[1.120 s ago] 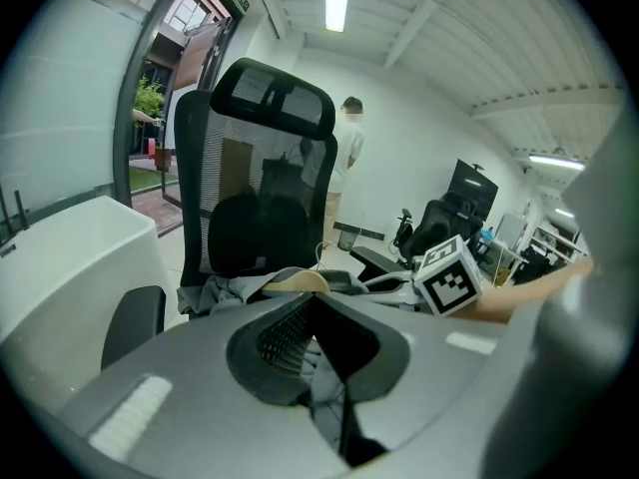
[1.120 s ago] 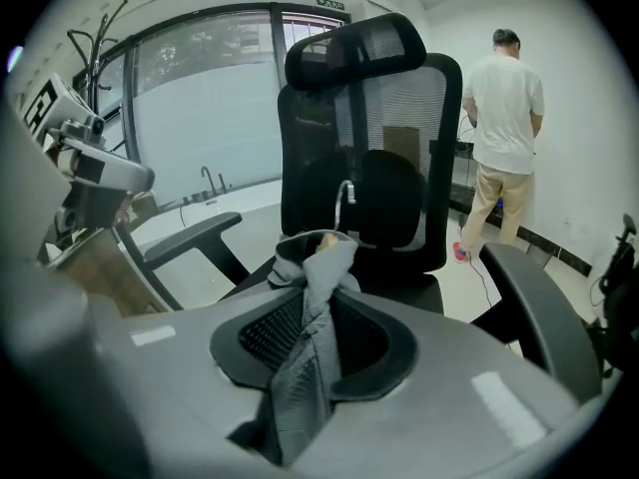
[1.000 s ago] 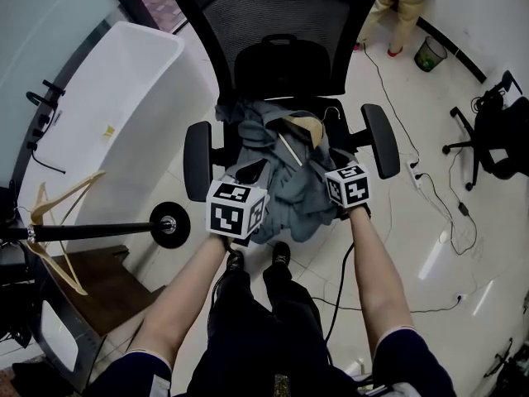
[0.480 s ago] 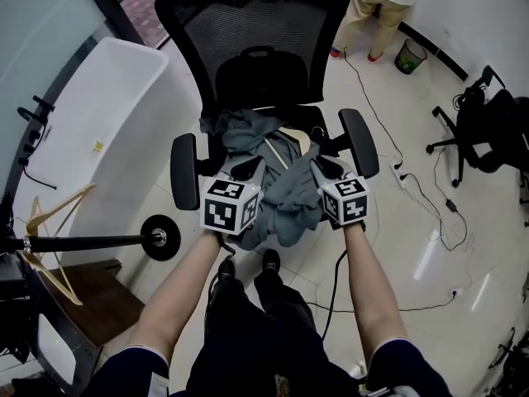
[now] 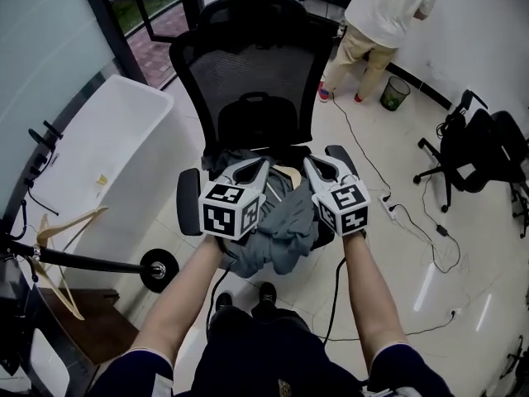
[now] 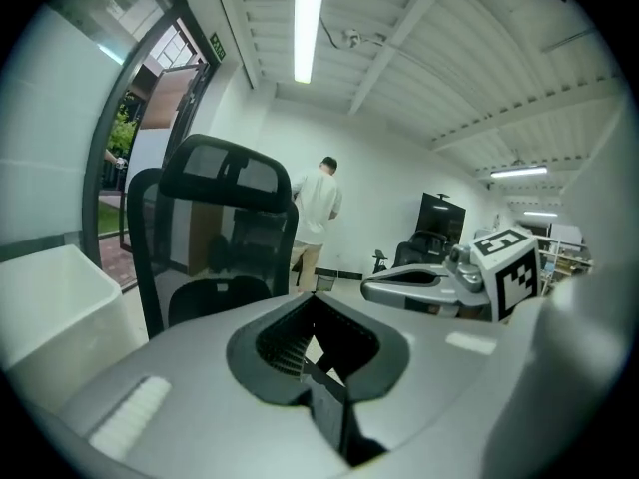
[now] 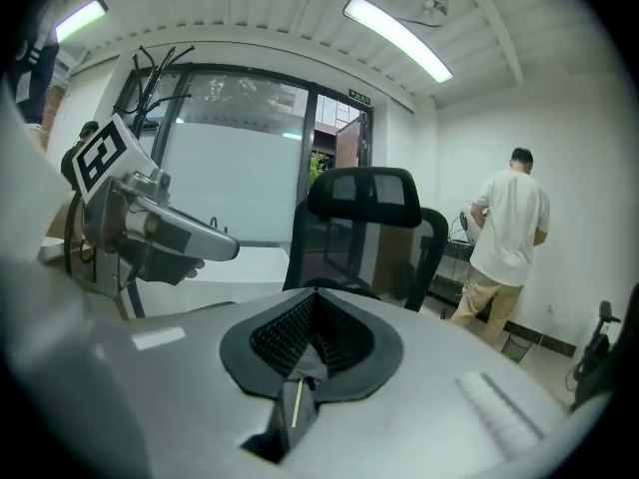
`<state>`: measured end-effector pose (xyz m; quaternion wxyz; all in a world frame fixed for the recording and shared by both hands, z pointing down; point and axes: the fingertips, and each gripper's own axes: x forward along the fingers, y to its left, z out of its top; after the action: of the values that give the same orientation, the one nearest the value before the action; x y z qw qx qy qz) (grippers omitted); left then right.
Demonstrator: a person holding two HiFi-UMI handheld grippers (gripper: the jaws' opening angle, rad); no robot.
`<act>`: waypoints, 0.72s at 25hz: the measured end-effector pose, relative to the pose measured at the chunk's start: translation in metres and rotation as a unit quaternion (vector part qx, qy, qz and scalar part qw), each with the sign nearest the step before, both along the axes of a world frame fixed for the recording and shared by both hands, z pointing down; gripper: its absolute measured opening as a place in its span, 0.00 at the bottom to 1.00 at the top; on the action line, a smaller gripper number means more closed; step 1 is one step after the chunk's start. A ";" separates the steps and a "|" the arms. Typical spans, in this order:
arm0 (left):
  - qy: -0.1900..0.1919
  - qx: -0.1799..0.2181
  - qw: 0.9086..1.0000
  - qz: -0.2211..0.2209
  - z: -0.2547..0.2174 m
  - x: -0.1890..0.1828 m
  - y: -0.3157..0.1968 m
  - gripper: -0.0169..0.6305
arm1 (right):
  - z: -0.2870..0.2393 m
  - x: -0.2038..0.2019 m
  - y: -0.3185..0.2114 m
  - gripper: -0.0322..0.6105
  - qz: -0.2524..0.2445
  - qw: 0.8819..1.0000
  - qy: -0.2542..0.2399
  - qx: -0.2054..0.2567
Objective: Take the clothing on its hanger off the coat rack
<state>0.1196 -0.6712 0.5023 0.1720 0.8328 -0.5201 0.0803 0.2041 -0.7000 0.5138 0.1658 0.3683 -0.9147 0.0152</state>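
A grey garment (image 5: 285, 222) lies heaped on the seat of a black mesh office chair (image 5: 264, 64) and spills over its front edge. A wooden hanger (image 5: 286, 173) shows on top of it. Both grippers hover side by side above the seat, pointing at the chair back. My left gripper (image 5: 263, 164) is shut, and its pads (image 6: 300, 342) meet with nothing between them. My right gripper (image 5: 309, 161) has just been closing and is now shut, its jaws empty in the right gripper view (image 7: 300, 367). Neither gripper touches the garment.
The coat rack's black arm (image 5: 83, 261) with its round end sticks out at the left, bearing bare wooden hangers (image 5: 62, 226). A white tub (image 5: 107, 164) stands beside the chair. At the back stand a person (image 5: 380, 15) and a green bin (image 5: 394, 92). Cables (image 5: 413, 222) and another chair (image 5: 479, 147) are to the right.
Both grippers have lifted up off the grey garment and now sit higher, in front of the chair back. The garment and hanger stay on the seat.
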 end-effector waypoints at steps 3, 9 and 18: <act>0.001 0.028 1.000 0.005 -0.030 0.005 -0.005 0.05 | -0.032 -0.006 0.002 0.05 -0.017 1.000 -0.007 0.022; -0.004 0.066 0.998 0.004 -0.074 0.003 -0.005 0.05 | -0.086 -0.022 0.011 0.05 -0.043 0.997 -0.042 0.037; -0.016 0.101 0.995 0.003 -0.115 -0.009 0.007 0.05 | -0.139 -0.045 0.028 0.05 -0.060 0.992 -0.102 0.052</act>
<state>0.1107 -0.6643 0.3872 0.0780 0.8459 -0.5260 0.0414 0.1595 -0.6720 0.3746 0.0530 0.3170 -0.9469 -0.0051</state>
